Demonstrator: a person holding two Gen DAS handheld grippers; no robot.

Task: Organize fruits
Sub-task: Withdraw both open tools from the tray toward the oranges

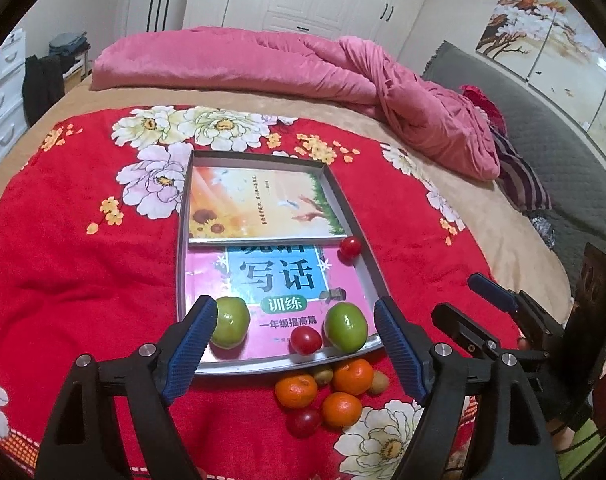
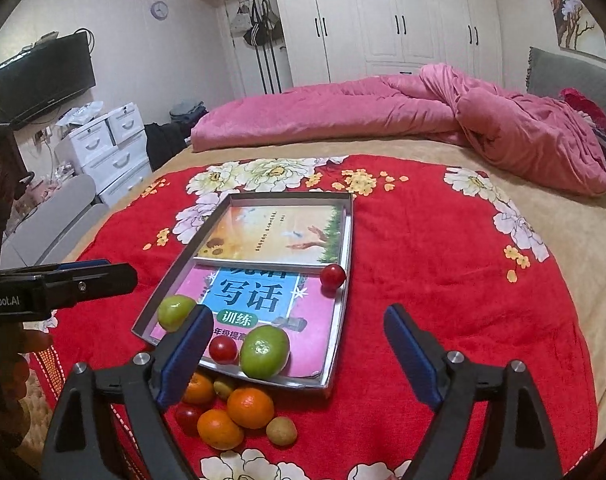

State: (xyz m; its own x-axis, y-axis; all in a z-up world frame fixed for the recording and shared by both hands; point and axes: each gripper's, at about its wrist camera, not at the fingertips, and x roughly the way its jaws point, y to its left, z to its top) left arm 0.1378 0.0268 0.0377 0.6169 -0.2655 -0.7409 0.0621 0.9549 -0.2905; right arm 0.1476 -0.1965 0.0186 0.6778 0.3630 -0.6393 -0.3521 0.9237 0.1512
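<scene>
Red cloth [image 2: 423, 300]: a flowered spread covers the bed, and everything we work with sits on it.
Tray [image 2: 339, 344]: a shallow metal tray lies on the cloth, with two books lining its floor.
Fruit in tray: two green fruits [image 2: 264, 351] [image 1: 229, 322] near the front rim, a red tomato [image 2: 223, 349] between them, and another tomato [image 2: 332, 276] by the far right wall.
Fruit outside: a loose heap touches the tray's front rim, with three oranges [image 2: 250, 407], small brown fruits [image 2: 281, 430] and one dark red fruit [image 2: 187, 418].
Left gripper [image 1: 295, 334]: our jaws stand wide apart and hold nothing; the left pad [image 1: 201, 326] looks to be touching or just beside the left green fruit.
Right gripper [image 2: 295, 350]: our jaws stand wide apart and hold nothing, hovering over the tray's front edge.
Progress: we judge the sorting partly done, since the heap is not yet in the tray.
Risk, rolling: round fruit on glossy book covers could roll if a pad nudges it.
Risk, soft bed: pressing down could tilt the tray and spill the fruit.
Risk, crowding: in the packed heap, closing on one orange may push its neighbours away.
</scene>
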